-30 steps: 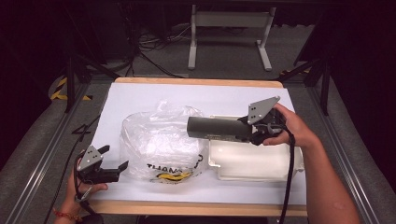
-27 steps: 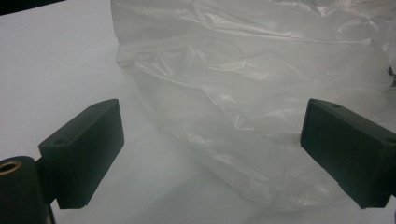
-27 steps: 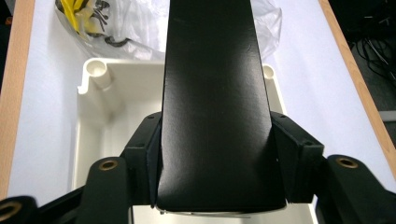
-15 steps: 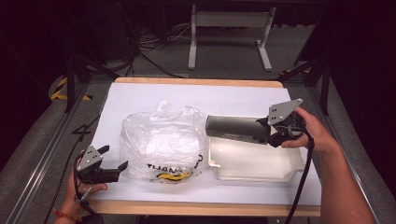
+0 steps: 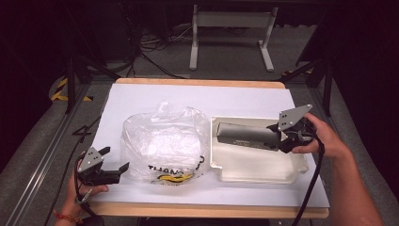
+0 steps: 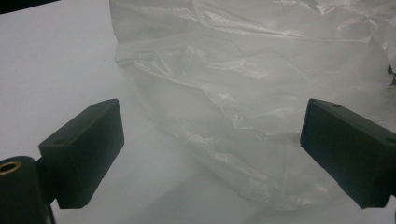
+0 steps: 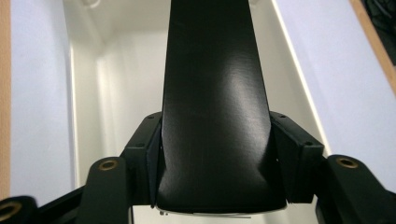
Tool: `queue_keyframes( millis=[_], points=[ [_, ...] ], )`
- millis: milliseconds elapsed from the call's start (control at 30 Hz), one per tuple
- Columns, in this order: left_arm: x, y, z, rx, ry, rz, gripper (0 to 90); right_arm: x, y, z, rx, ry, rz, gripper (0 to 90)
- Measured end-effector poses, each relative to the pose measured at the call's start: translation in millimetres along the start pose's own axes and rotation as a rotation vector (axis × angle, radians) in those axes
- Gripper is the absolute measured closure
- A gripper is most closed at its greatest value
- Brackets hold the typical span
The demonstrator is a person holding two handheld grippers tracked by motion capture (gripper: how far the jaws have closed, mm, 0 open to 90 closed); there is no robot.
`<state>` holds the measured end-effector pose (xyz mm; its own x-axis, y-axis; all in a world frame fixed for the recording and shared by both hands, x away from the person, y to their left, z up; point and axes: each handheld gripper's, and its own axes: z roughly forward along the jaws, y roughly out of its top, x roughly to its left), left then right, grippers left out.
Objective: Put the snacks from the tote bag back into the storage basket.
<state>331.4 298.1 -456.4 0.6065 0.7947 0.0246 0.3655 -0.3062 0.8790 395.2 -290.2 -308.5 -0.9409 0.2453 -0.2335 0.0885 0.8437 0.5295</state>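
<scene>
A long dark grey packet (image 5: 247,135) lies level above the white tray (image 5: 254,176) at the right of the table. My right gripper (image 5: 277,138) is shut on the packet's right end. In the right gripper view the black packet (image 7: 210,70) runs away from the jaws of the right gripper (image 7: 215,158), with the tray's white inside (image 7: 116,84) beneath it. My left gripper (image 5: 114,159) stands open at the table's near left, just left of a crumpled clear plastic bag (image 5: 162,143). The left gripper view has that gripper (image 6: 210,154) with its jaws wide apart, facing the bag (image 6: 243,93) with nothing between them.
White paper (image 5: 141,101) covers the wooden table top. The bag bears black and yellow print (image 5: 171,173) near its front edge. A metal stand (image 5: 230,28) and cables lie on the floor beyond the table. Dark rails run along both sides.
My right gripper has carried the dark packet to the right and slightly down, from beside the bag to over the tray. The left gripper has stayed put.
</scene>
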Motion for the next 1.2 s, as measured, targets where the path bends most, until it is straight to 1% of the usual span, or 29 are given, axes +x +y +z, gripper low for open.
queue_keyframes(
  millis=[33, 67, 133, 167, 300, 333, 400, 433, 500, 633, 767, 833, 933, 1000, 1033, 1067, 1100, 1133, 1167, 1200],
  points=[
    [0.0, 0.0, 0.0, 0.0, 0.0, 0.0, 7.2, 0.0, 0.0, 0.0, 0.0, 0.0, 0.0, 42.7],
    [-0.1, 0.1, -0.1, 0.001, 0.0, 0.002, 7.2, 0.0, -2.2, 3.4, 0.014, 0.005, 0.002, 42.7],
    [-0.3, 0.1, -0.1, 0.0, 0.0, 0.002, 7.2, 0.0, -2.2, 3.4, 0.014, 0.005, 0.002, 42.7],
    [-0.3, 0.1, -0.1, 0.001, 0.001, 0.002, 7.2, -0.2, -3.8, 7.1, 0.028, 0.022, -0.002, 42.7],
    [-0.5, 0.2, 0.4, 0.004, -0.001, 0.002, 7.2, -0.7, -5.7, 16.0, 0.052, 0.057, -0.008, 42.7],
    [-0.5, 0.2, 0.4, 0.004, -0.001, 0.002, 7.2, -0.7, -5.7, 16.0, 0.052, 0.057, -0.008, 42.7],
    [-0.6, 0.2, 0.7, 0.006, -0.003, 0.003, 7.2, -0.5, -6.8, 22.2, 0.077, 0.073, -0.01, 42.7],
    [-0.7, 0.2, 0.8, 0.006, -0.005, 0.004, 7.2, -0.7, -7.3, 24.3, 0.083, 0.079, -0.019, 42.7],
    [-1.1, 0.2, 0.8, 0.005, -0.004, 0.003, 7.2, -0.5, -8.2, 27.3, 0.093, 0.087, -0.018, 42.7],
    [-1.1, 0.2, 0.9, 0.005, -0.005, 0.004, 7.2, -0.8, -11.3, 30.6, 0.116, 0.101, -0.017, 42.6],
    [-1.2, 0.3, 1.2, 0.007, -0.005, 0.004, 7.2, -1.8, -14.0, 31.1, 0.12, 0.115, -0.009, 42.6],
    [-1.5, 0.5, 1.4, 0.007, -0.005, 0.004, 7.2, -2.5, -14.7, 31.5, 0.124, 0.114, -0.011, 42.6],
    [-1.6, 0.7, 1.2, 0.008, -0.005, 0.012, 7.2, -4.3, -16.1, 33.2, 0.146, 0.125, -0.015, 42.6],
    [-1.8, 0.7, 1.1, 0.006, -0.004, 0.011, 7.2, -4.8, -17.2, 34.7, 0.174, 0.13, -0.014, 42.6],
    [-2.2, 0.9, 0.7, 0.006, -0.001, 0.012, 7.2, -5.4, -18.0, 35.6, 0.179, 0.131, -0.015, 42.6],
    [-2.2, 0.8, 0.6, 0.003, 0.0, 0.009, 7.2, -6.4, -19.1, 36.7, 0.194, 0.14, -0.009, 42.6],
    [-2.2, 0.8, 0.6, 0.003, 0.0, 0.009, 7.2, -6.4, -19.1, 36.7, 0.194, 0.14, -0.009, 42.6],
    [-2.2, 0.8, 0.6, 0.003, 0.0, 0.009, 7.2, -8.4, -20.5, 38.8, 0.225, 0.152, 0.007, 42.6],
    [-1.8, 0.7, 0.7, 0.003, 0.0, 0.009, 7.2, -8.4, -20.5, 38.8, 0.225, 0.152, 0.007, 42.5],
    [-1.5, 0.6, 0.9, 0.004, -0.002, 0.008, 7.1, -9.7, -23.0, 41.7, 0.248, 0.159, 0.009, 42.5]
  ],
)
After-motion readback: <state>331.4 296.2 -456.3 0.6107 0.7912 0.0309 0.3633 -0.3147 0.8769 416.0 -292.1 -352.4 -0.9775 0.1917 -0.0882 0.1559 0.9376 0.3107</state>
